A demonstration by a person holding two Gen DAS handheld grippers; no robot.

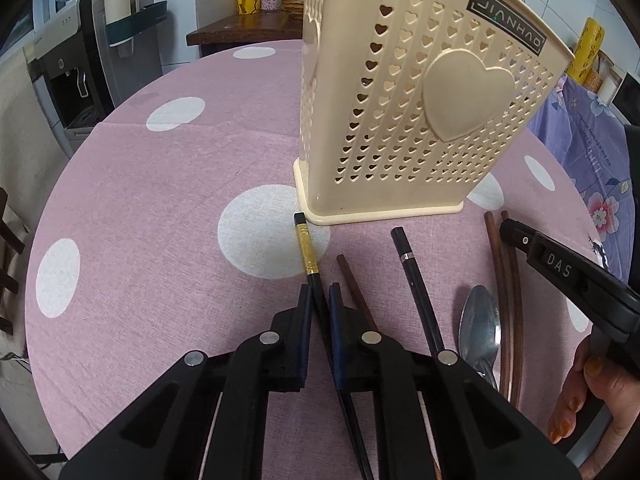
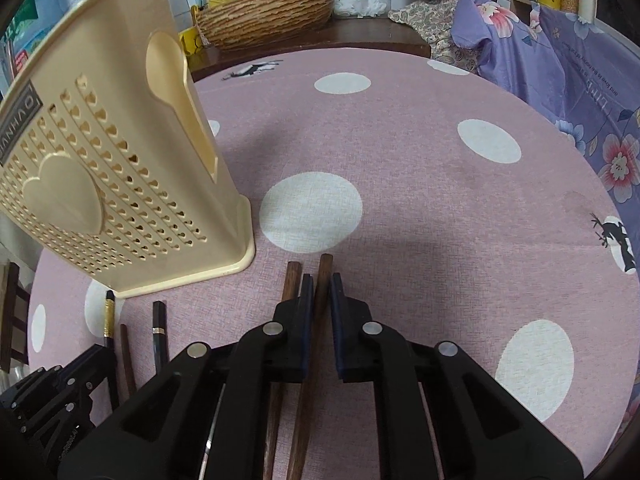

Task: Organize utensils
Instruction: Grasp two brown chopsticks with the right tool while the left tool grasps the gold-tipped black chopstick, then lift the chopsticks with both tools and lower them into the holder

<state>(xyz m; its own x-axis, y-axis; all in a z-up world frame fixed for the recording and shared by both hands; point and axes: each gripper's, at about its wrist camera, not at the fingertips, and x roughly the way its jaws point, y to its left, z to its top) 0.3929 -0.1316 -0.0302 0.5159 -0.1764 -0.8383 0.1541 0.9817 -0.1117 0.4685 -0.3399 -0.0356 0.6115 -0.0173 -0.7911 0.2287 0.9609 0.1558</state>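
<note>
A cream heart-pierced utensil holder point(image 1: 420, 100) point(image 2: 100, 160) stands upright on the pink dotted tablecloth point(image 1: 160, 200). My left gripper point(image 1: 320, 300) is shut on a black chopstick with a gold band point(image 1: 306, 248), which lies just in front of the holder. Beside it lie a brown chopstick point(image 1: 352, 284), a black chopstick with a silver ring point(image 1: 412, 268) and a metal spoon point(image 1: 480, 320). My right gripper point(image 2: 321, 292) is shut on one brown chopstick point(image 2: 325, 270). A second brown chopstick point(image 2: 292, 280) lies just outside its left finger.
A hand point(image 1: 592, 392) holds the right gripper point(image 1: 516, 236) at the right edge. A wicker basket point(image 2: 268, 12) sits on a dark shelf behind the table. Purple floral cloth point(image 2: 560, 60) hangs at the right, and a water dispenser point(image 1: 68, 68) stands far left.
</note>
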